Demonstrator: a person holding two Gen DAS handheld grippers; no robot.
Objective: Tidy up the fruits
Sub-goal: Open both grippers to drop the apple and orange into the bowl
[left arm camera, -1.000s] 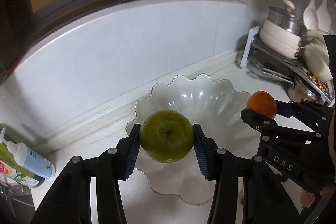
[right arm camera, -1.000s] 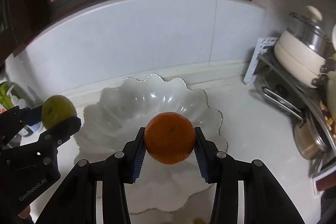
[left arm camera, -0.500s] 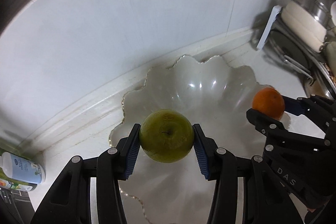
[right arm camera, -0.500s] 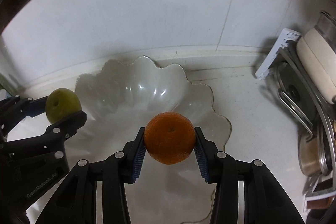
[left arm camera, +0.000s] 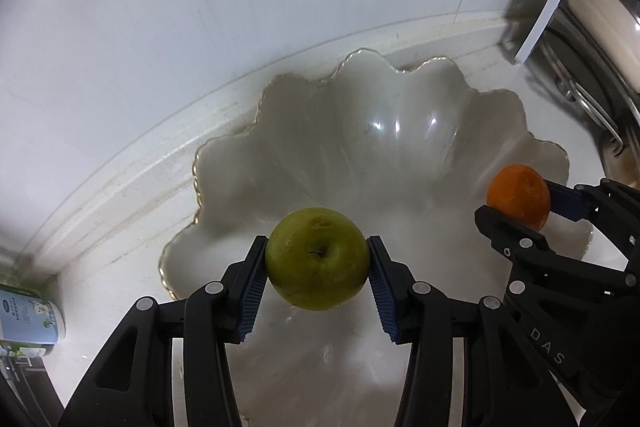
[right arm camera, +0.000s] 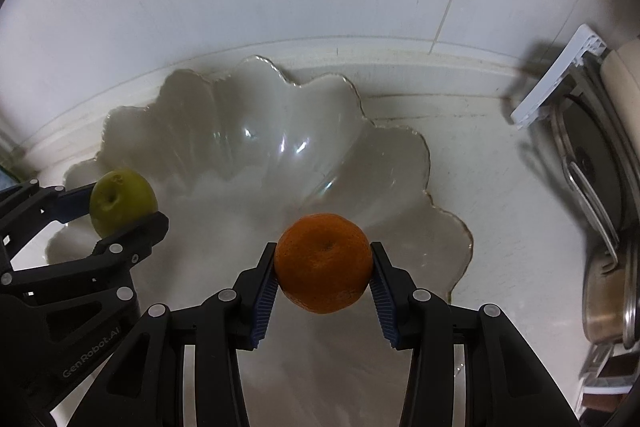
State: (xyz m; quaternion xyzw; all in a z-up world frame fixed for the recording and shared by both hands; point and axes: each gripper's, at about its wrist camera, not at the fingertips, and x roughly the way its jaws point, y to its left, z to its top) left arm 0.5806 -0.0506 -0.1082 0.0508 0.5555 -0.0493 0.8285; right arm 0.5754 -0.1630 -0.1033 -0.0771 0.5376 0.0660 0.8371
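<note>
Both fruits lowered over the scalloped glass bowl (left arm camera: 280, 115) since a second earlier, cabinet doors gone from view. Left gripper (left arm camera: 317, 269) clamped on green apple (left arm camera: 318, 263) at seven o'clock; right gripper (right arm camera: 324, 269) pinching orange (right arm camera: 325, 261) at four. Release likely next. Bottle (left arm camera: 30, 315) far left, pot rack (right arm camera: 592, 187) at three; nothing blocking.

Showing as matte black plastic linkages on both tools: the left gripper (left arm camera: 317, 269) and the right gripper (right arm camera: 323, 267), each branching into paired angular arms with cut-out windows. Carrying round silver screw heads at every pivot. Wearing ribbed blue pads (left arm camera: 251, 287) along the inner faces of the jaws. Bearing white lettering, "GenRobot.AI" on the left body seen from the right wrist view, "DAS" on the right body.
</note>
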